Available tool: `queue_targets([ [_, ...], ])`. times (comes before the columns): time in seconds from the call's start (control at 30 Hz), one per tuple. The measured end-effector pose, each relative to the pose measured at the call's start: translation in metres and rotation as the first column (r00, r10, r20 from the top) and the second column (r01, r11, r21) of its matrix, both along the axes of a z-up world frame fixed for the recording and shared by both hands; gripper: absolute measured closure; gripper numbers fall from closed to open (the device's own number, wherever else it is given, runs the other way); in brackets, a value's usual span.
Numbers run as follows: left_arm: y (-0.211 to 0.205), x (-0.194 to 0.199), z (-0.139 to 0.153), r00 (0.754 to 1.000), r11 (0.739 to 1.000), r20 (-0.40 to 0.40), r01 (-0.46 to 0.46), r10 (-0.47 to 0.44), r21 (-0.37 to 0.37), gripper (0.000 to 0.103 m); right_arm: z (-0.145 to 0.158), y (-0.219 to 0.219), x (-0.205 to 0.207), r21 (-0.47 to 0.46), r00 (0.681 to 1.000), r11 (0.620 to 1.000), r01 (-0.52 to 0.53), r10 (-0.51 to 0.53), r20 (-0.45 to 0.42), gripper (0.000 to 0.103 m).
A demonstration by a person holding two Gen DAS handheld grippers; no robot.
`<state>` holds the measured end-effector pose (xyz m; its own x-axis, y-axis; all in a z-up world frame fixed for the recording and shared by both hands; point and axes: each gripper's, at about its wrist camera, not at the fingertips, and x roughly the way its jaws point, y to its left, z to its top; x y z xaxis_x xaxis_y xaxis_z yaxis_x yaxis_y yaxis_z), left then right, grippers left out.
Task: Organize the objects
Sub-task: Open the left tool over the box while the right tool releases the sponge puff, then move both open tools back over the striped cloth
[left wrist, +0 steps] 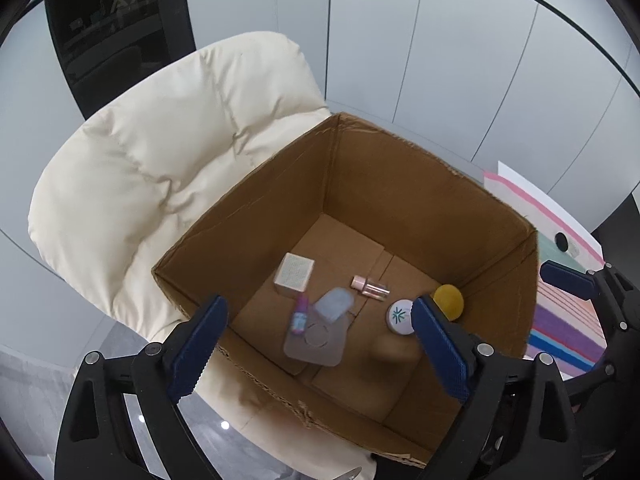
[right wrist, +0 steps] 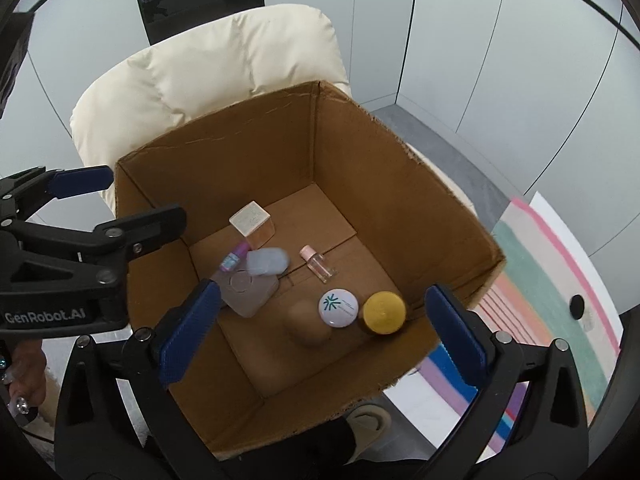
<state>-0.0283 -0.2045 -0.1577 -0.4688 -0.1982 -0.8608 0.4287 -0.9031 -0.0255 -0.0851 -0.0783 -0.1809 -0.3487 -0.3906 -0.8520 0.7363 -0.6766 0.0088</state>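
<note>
An open cardboard box [left wrist: 432, 184] [right wrist: 380, 152] sits on a cream padded chair [left wrist: 160, 152]. On its floor lie a square cream box [left wrist: 294, 272] [right wrist: 252, 222], a small clear bottle with a pink cap [left wrist: 370, 289] [right wrist: 318, 264], a purple tube [left wrist: 300, 314] [right wrist: 234, 258], a pale blue case [left wrist: 333, 304] [right wrist: 268, 261], a flat clear case [left wrist: 316, 340] [right wrist: 246, 292], a white round tin [left wrist: 400, 316] [right wrist: 338, 307], a yellow-lidded jar [left wrist: 449, 301] [right wrist: 384, 312] and a tan sponge [left wrist: 394, 350] [right wrist: 308, 324]. My left gripper [left wrist: 320, 344] is open and empty above the box. My right gripper [right wrist: 324, 332] is open and empty above it too.
A striped multicoloured mat [left wrist: 560, 312] [right wrist: 540, 300] lies right of the box, with a small black round thing [right wrist: 577, 305] on it. Grey wall panels stand behind the chair. The left gripper's body [right wrist: 80, 248] is at the box's left rim. A foot in a slipper [right wrist: 370, 424] is below the box.
</note>
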Motion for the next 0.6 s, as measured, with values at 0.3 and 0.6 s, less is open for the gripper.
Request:
queue_targets([
  [0.3,-0.004,0.003,-0.002,1.000,1.000,0.016,-0.016,0.016,0.019,0.009,-0.004,0.005,-0.001,-0.011,0.999,1.000,0.026,-0.025,0.021,0.000],
  [0.6,0.016,0.004,0.001,0.999,0.999,0.006,0.045,-0.045,-0.002,0.009,0.005,0.037,-0.001,-0.016,0.995,0.995,0.102,-0.102,0.010,0.000],
])
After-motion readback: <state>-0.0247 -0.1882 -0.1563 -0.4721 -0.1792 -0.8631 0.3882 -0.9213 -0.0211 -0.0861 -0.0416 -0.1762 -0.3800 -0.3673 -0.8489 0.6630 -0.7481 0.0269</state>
